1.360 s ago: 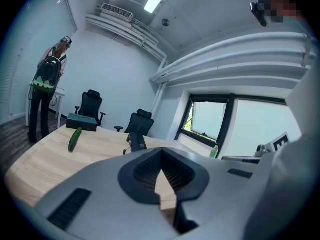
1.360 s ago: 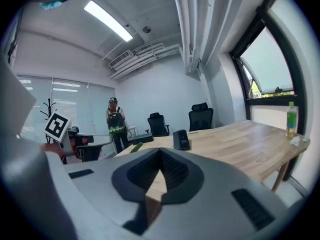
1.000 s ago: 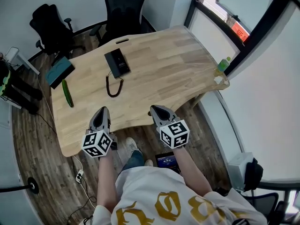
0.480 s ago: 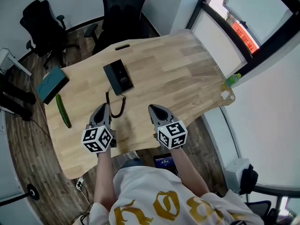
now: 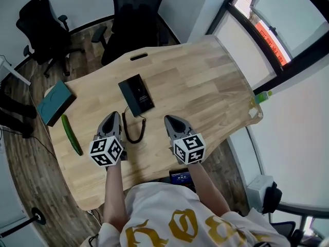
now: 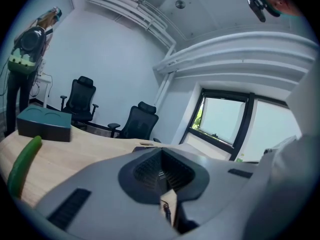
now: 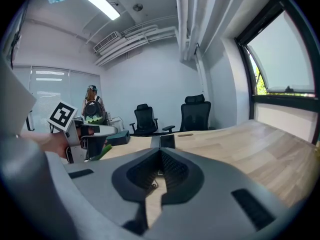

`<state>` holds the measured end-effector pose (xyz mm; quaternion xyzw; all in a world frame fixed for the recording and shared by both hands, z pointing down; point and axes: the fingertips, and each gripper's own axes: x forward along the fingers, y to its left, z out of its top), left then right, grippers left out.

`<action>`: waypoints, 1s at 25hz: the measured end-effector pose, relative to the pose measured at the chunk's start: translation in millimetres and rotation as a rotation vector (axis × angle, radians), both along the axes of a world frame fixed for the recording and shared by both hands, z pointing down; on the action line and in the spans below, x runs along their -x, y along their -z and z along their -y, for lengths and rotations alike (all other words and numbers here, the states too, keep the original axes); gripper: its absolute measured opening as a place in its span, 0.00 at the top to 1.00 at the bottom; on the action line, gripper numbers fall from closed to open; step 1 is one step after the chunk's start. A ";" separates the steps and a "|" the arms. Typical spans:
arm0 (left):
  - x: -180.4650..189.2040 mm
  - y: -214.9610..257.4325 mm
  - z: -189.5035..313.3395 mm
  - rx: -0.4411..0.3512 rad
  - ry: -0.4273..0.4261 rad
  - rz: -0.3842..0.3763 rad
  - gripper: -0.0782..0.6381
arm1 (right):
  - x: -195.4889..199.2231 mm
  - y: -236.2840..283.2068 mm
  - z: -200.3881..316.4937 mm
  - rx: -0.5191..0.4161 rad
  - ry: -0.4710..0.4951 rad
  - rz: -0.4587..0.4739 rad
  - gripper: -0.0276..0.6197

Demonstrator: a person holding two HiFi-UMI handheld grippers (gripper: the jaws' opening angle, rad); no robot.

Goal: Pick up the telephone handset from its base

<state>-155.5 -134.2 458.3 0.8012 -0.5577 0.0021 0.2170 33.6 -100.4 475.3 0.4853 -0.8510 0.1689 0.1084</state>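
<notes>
Wooden table [image 5: 205, 86] with a black phone [image 5: 136, 94] lying flat on it.
Left gripper [image 5: 113, 116] and right gripper [image 5: 169, 119] are both closed and empty, near the phone on the person's side, one at each side of its coiled cord [image 5: 134, 131].

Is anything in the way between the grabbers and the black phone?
Nothing blocks the flat black telephone; only its coiled black cord lies on the wooden table between the left gripper and right gripper.
</notes>
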 end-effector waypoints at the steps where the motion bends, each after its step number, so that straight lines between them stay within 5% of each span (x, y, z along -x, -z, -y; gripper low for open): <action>1: 0.9 -0.5 2.7 0.002 0.000 -0.004 0.88 | -1.6 0.3 2.2 0.001 -0.007 -0.003 0.95; 25: 2.4 -5.5 37.1 0.008 0.026 -0.001 0.88 | 8.7 -3.1 57.0 -0.017 0.009 0.016 0.95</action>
